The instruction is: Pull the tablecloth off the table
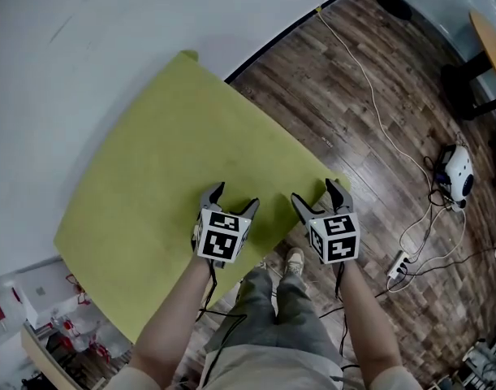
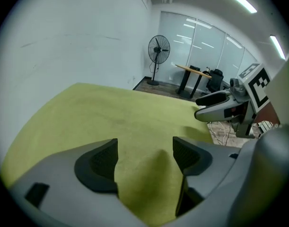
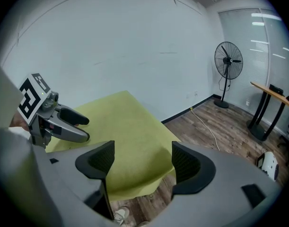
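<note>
Tablecloth [image 2: 111,112] alone shows through the open left claw [image 2: 145,150]; the open right claw [image 3: 140,157] frames its edge.

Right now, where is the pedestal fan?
In the right gripper view, the pedestal fan stands at the right on the wood floor, near the white wall, left of the desk.

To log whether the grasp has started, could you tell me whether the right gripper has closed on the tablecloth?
No, the right gripper has its jaws wide apart over the tablecloth, pressing on nothing.
</note>
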{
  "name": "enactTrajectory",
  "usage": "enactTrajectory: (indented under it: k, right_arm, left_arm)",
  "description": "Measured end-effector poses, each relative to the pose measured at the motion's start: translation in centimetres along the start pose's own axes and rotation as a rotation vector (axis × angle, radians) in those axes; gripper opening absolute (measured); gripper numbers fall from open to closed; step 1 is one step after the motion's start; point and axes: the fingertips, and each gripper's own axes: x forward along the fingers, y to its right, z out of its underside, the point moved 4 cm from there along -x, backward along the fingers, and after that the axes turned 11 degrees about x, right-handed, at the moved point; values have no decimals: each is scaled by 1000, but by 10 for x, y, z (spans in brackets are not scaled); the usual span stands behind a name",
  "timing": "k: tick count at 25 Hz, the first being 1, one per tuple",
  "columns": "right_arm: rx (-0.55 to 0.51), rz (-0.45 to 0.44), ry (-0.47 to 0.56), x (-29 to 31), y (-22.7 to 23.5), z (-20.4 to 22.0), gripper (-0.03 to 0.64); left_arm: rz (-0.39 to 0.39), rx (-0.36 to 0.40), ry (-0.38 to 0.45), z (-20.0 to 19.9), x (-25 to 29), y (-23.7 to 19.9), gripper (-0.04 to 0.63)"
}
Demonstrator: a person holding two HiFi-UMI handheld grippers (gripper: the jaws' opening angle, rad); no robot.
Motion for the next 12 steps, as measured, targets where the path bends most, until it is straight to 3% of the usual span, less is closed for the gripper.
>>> enactTrajectory:
  k: [7, 12]
  right_arm:
    - [-99, 66, -16, 15, 3, 9, 373]
    - [-76, 94, 30, 17, -2, 10, 353]
  left_arm:
    - [-5, -6, -28, 7, 16, -3, 359]
    - [-31, -19, 9, 11, 15, -9, 348]
